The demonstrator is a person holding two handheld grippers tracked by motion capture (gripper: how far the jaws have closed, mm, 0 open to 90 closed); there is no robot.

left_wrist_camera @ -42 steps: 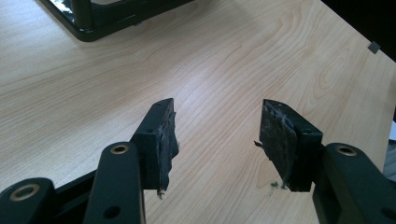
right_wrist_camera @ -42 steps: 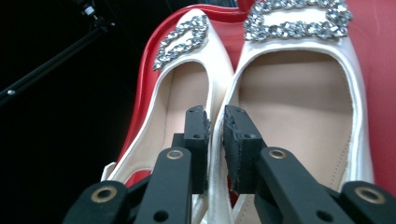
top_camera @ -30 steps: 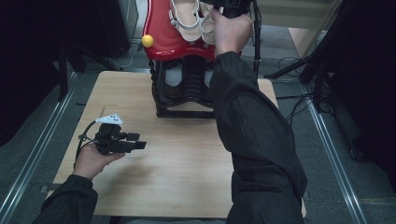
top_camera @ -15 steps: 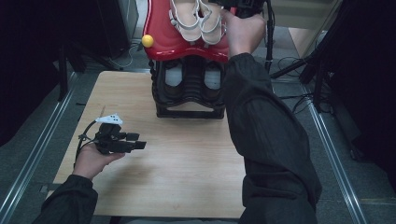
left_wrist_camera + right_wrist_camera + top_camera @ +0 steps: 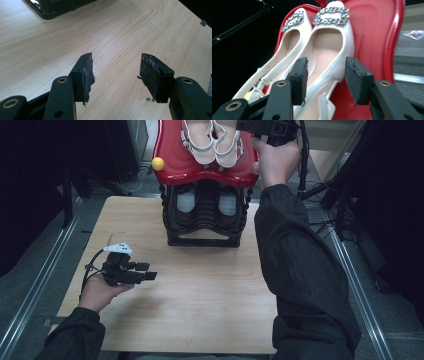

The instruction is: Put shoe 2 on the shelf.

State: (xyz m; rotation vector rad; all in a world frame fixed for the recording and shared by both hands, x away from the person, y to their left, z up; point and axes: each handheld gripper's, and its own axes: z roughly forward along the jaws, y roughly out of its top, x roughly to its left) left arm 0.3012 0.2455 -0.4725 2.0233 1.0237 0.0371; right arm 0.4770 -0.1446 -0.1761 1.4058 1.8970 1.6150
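A pair of white shoes [image 5: 212, 140] with rhinestone buckles lies side by side on the red tray [image 5: 175, 165] atop a black shoe rack [image 5: 205, 215]. My right gripper [image 5: 247, 129] is at the tray's right edge, pointing at the shoes. In the right gripper view its jaws [image 5: 325, 62] have just been opening. The side of the nearer shoe [image 5: 329, 42] shows between them, and the pads do not press on it. The second shoe [image 5: 292, 37] lies to its left. My left gripper [image 5: 150, 271] rests low over the wooden table [image 5: 210, 295], open and empty [image 5: 116, 60].
The rack's lower shelf holds dark shoes [image 5: 187, 202]. A yellow ball [image 5: 158, 163] sits on the tray's left corner and a pale knob [image 5: 256, 167] on its right. The rack's base [image 5: 55, 7] shows at the top of the left gripper view. Metal rails and cables flank the table.
My right hand has drawn back to the right, off the shoes, and its jaws have opened. The shoes stay on the red tray. The left gripper has not moved.
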